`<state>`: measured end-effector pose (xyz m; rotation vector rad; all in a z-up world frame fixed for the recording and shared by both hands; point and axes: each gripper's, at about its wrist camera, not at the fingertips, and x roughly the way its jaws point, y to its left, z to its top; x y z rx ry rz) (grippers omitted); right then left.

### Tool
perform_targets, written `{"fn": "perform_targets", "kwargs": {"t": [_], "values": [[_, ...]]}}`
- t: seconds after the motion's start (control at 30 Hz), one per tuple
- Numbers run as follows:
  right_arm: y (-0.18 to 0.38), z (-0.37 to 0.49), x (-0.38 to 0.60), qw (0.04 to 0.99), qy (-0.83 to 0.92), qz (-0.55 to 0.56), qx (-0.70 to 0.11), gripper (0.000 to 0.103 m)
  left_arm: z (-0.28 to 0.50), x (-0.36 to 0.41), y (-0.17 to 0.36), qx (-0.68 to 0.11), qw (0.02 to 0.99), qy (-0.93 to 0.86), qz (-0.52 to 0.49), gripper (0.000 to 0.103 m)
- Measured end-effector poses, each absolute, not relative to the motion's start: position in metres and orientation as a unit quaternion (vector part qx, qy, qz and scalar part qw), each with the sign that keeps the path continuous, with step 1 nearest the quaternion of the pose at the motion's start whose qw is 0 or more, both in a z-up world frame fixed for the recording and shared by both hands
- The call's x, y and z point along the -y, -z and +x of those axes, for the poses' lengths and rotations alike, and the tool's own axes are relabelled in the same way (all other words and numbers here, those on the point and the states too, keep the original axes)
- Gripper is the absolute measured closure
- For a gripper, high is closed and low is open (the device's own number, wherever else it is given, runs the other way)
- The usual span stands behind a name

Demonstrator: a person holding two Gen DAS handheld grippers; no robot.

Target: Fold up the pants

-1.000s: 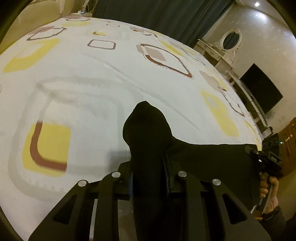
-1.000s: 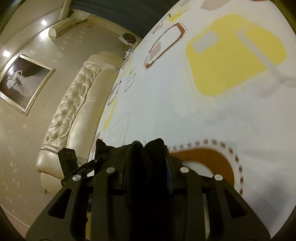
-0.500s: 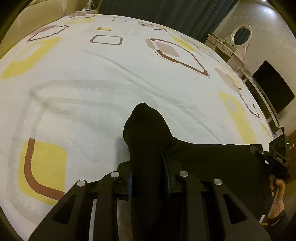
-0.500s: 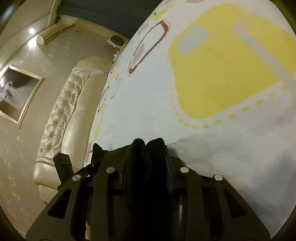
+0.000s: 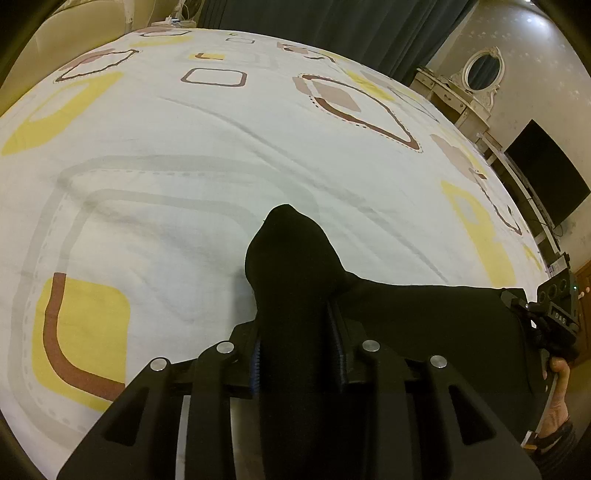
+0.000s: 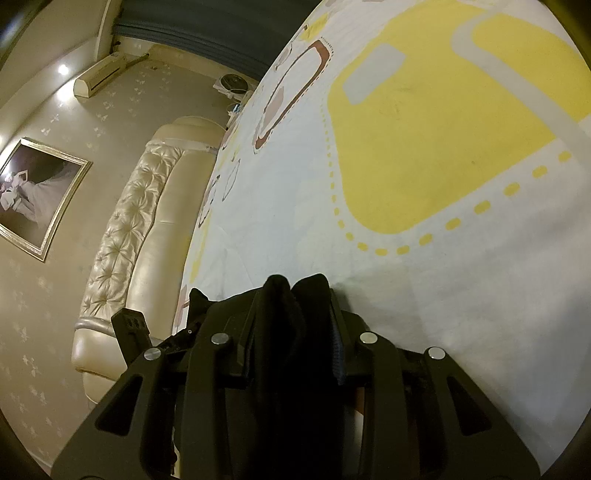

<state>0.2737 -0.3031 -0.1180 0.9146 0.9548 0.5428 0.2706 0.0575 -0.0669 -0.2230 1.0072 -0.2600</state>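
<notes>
The black pants (image 5: 424,325) hang stretched between my two grippers above the bed. My left gripper (image 5: 297,332) is shut on one bunched end of the pants, which sticks out past the fingertips. In the left wrist view the cloth runs right to my right gripper (image 5: 554,325), held by a hand. In the right wrist view my right gripper (image 6: 295,332) is shut on the other bunched end of the pants (image 6: 291,306). The left gripper (image 6: 133,328) shows at the lower left there.
The bed (image 5: 184,166) has a white sheet with yellow, brown and grey shapes. A padded cream headboard (image 6: 125,236) lies to the left in the right wrist view. A dresser with mirror (image 5: 476,85), a dark TV (image 5: 543,170) and dark curtains (image 5: 332,26) stand beyond the bed.
Both grippers have carried the pants forward over the bed; the sheet pattern has slid toward the cameras. Both grips are unchanged.
</notes>
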Motion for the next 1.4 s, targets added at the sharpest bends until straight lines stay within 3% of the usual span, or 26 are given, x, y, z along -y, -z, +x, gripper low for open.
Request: {"fn": "perform_targets", "kwargs": {"t": [0.17,0.23,0.3,0.37,0.43,0.7,1.13,1.33,1.37,1.4], "values": [[0.117,0.272,0.304,0.749,-0.248,0.433,-0.437,0.070,0.272,-0.059,0.067,-0.484,0.859,0.123,-0.109,0.065],[0.115,0.270,0.306,0.740,-0.248,0.447,-0.436,0.063,0.269,-0.064,0.063,-0.481,0.861,0.113,-0.118,0.044],[0.111,0.264,0.310,0.736,-0.247,0.458,-0.434,0.053,0.261,-0.073,0.059,-0.472,0.866,0.104,-0.131,0.029],[0.106,0.255,0.319,0.734,-0.245,0.465,-0.430,0.042,0.253,-0.084,0.058,-0.473,0.862,0.105,-0.149,0.025],[0.102,0.244,0.330,0.739,-0.235,0.464,-0.429,0.039,0.241,-0.096,0.058,-0.481,0.853,0.107,-0.172,0.020],[0.095,0.186,0.361,0.744,-0.215,0.461,-0.433,0.028,0.172,-0.134,0.062,-0.493,0.820,0.126,-0.262,0.018],[0.097,0.153,0.321,0.742,-0.226,0.429,-0.464,0.021,0.131,-0.101,0.070,-0.516,0.777,0.187,-0.308,0.016],[0.097,0.156,0.291,0.735,-0.244,0.407,-0.484,0.021,0.134,-0.084,0.075,-0.524,0.765,0.200,-0.316,0.018],[0.097,0.155,0.287,0.739,-0.242,0.399,-0.487,0.026,0.134,-0.084,0.075,-0.524,0.766,0.198,-0.315,0.018],[0.097,0.156,0.282,0.740,-0.239,0.390,-0.493,0.032,0.133,-0.083,0.075,-0.525,0.769,0.190,-0.311,0.028]]}}
